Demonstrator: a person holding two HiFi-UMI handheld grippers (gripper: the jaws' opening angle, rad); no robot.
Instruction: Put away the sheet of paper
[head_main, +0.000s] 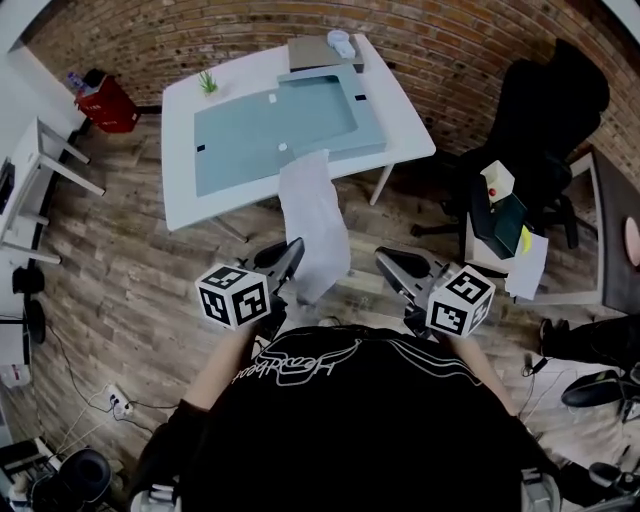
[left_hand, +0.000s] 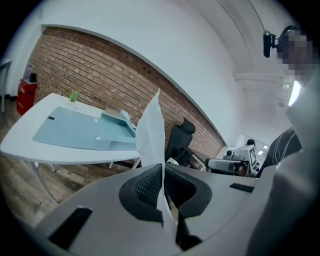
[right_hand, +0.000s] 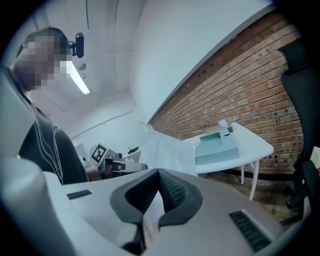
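Note:
A white sheet of paper (head_main: 315, 225) hangs in the air in front of me, above the wooden floor and short of the white table (head_main: 185, 195). My left gripper (head_main: 297, 246) is shut on the sheet's near edge. In the left gripper view the paper (left_hand: 150, 127) stands up from between the closed pads (left_hand: 150, 187). My right gripper (head_main: 383, 257) is level with it, to the right of the sheet and apart from it. In the right gripper view its jaws (right_hand: 158, 172) meet at the tips with nothing between them, and the paper (right_hand: 167, 152) shows beyond.
On the table lie a pale blue mat (head_main: 250, 135) and a blue tray (head_main: 330, 100), with a grey box (head_main: 315, 50) and a small plant (head_main: 208, 82) at the back. A black office chair (head_main: 550, 120) and a cluttered side table (head_main: 505, 215) stand to the right. A red bin (head_main: 105, 100) is at the far left.

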